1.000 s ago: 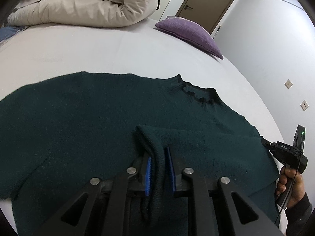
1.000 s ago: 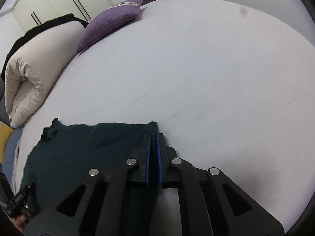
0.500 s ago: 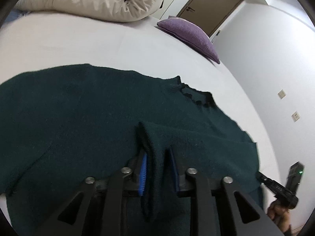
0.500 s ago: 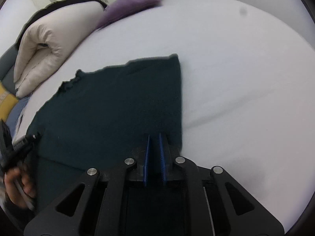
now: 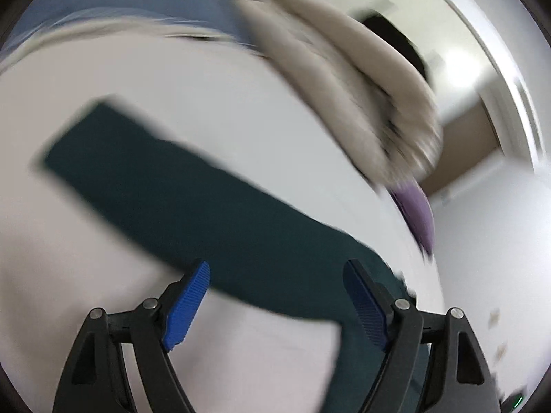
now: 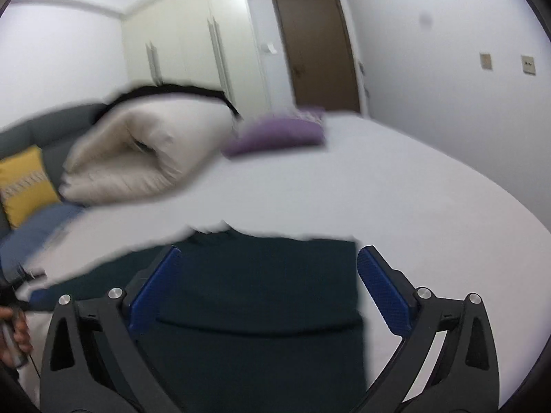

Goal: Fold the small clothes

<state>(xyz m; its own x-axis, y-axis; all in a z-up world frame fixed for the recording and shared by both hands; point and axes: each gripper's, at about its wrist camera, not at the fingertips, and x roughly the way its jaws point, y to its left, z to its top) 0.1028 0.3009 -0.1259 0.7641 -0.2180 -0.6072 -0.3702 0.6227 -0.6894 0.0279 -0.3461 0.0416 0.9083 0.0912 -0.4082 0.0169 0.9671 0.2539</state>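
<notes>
A: Left claw [image 5: 275, 287]: jaws opening, blue pads [image 5: 187, 299] set wide apart. Nothing pinched. The dark green sweater [image 5: 193, 203] lies below and beyond them on the white bed [image 5: 241, 110], not pressed by either pad.

B: Right claw [image 6: 268, 277]?

A: Also opening, jaws spread wide, blue pads [image 6: 382, 287] clear of the cloth. The sweater [image 6: 261, 296] is seen between the two fingers, but it lies flat on the bed [image 6: 396, 189]; nothing gripped.

B: Lay of the garment?

A: In the right wrist view the body is a dark rectangle with a straight right edge, its scalloped collar [image 6: 220, 229] at the far side. A fold line runs across it near the claw, one layer over another. In the left wrist view one sleeve [image 5: 103, 144] stretches out up and to the left, flat on the sheet. That view is heavily blurred; fine detail of the knit cannot be made out.

B: Surroundings?

A: A rolled cream duvet [image 6: 144, 158] at the far side of the bed, a purple cushion [image 6: 279, 134] just beside it. Yellow cushion [image 6: 24, 186] at the left edge. Wardrobe doors [image 6: 193, 41] and a brown door [image 6: 316, 48] behind. A hand [image 6: 13, 330] on a grip handle shows at the lower left of the right wrist view.
</notes>
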